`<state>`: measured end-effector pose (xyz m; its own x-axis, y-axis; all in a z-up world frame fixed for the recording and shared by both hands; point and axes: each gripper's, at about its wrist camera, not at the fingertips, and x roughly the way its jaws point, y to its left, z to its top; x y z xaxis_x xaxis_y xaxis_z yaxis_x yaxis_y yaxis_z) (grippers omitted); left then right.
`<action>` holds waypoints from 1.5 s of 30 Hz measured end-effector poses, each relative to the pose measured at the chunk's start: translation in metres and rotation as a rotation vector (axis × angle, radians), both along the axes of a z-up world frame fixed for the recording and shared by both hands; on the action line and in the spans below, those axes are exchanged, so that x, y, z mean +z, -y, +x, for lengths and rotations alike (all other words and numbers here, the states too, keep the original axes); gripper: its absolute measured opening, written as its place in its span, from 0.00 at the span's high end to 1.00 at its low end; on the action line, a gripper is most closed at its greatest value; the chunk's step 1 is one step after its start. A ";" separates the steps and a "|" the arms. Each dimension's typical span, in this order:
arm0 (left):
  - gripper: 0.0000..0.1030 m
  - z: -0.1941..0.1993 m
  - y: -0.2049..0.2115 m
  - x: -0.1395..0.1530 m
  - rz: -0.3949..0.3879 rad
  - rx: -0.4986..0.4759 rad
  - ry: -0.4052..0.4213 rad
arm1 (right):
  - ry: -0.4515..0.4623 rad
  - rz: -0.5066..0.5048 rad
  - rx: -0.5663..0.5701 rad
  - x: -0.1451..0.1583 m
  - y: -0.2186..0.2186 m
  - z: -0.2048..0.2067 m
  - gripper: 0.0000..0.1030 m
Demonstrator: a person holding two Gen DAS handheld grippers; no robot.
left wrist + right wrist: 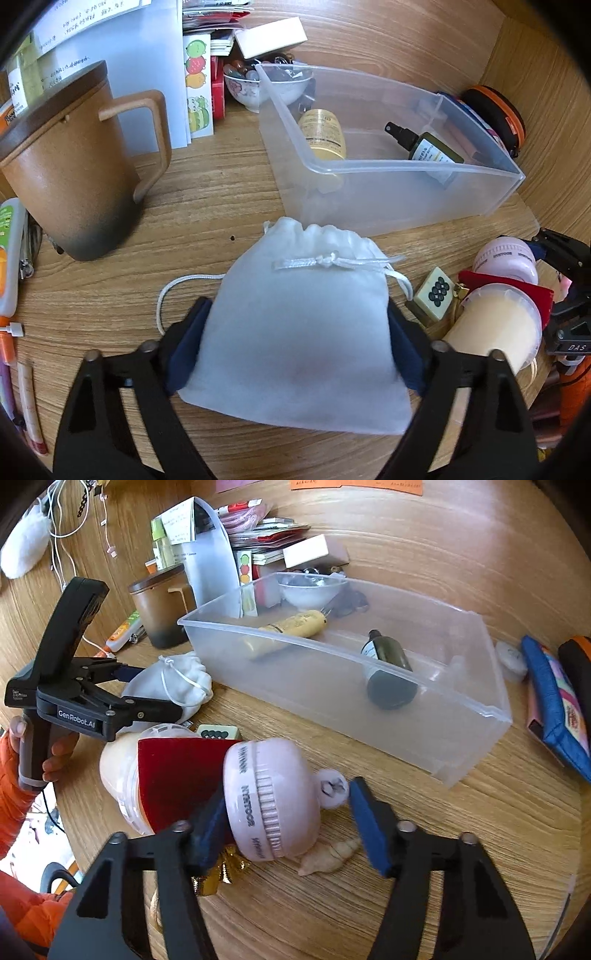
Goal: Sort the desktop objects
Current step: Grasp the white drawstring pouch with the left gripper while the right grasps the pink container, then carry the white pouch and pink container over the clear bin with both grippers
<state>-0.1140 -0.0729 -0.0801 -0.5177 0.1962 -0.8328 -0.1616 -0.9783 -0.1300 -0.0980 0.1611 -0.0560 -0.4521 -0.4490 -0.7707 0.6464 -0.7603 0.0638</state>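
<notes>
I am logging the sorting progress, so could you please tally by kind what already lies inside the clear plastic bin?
Inside the clear plastic bin:
Yellow bottle, lying on its side: 1
Dark green spray bottle, lying on its side: 1
Total: 2
The white drawstring pouch is outside the bin, between the left gripper fingers.

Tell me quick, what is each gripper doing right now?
Left gripper: shut on the white drawstring pouch.
Right gripper: open, jaws around the pink jar, one jaw apart from it.
</notes>
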 end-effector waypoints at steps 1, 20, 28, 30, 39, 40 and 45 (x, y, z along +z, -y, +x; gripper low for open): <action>0.22 0.000 0.000 0.001 0.001 -0.005 -0.002 | -0.003 0.000 -0.003 0.000 0.000 0.000 0.46; 0.27 0.021 0.004 0.016 -0.045 0.065 -0.106 | -0.048 -0.061 -0.088 0.022 -0.016 -0.004 0.46; 0.27 0.041 0.011 0.043 -0.054 0.095 -0.183 | -0.073 -0.081 -0.105 0.035 -0.022 0.001 0.46; 0.27 0.043 0.012 0.049 -0.055 0.096 -0.200 | -0.082 -0.085 -0.108 0.040 -0.024 0.003 0.46; 0.27 0.051 0.006 0.081 -0.066 0.082 -0.285 | -0.134 -0.098 -0.130 0.064 -0.033 0.011 0.46; 0.27 0.050 0.005 0.084 -0.069 0.075 -0.292 | -0.140 -0.100 -0.133 0.067 -0.034 0.011 0.46; 0.27 0.046 -0.006 0.096 -0.092 0.056 -0.315 | -0.168 -0.116 -0.151 0.084 -0.040 0.009 0.46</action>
<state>-0.0684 -0.0671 0.0158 -0.7604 0.0913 -0.6430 -0.1254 -0.9921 0.0074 -0.0892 0.2014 0.0276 -0.6385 -0.4473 -0.6263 0.5345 -0.8432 0.0573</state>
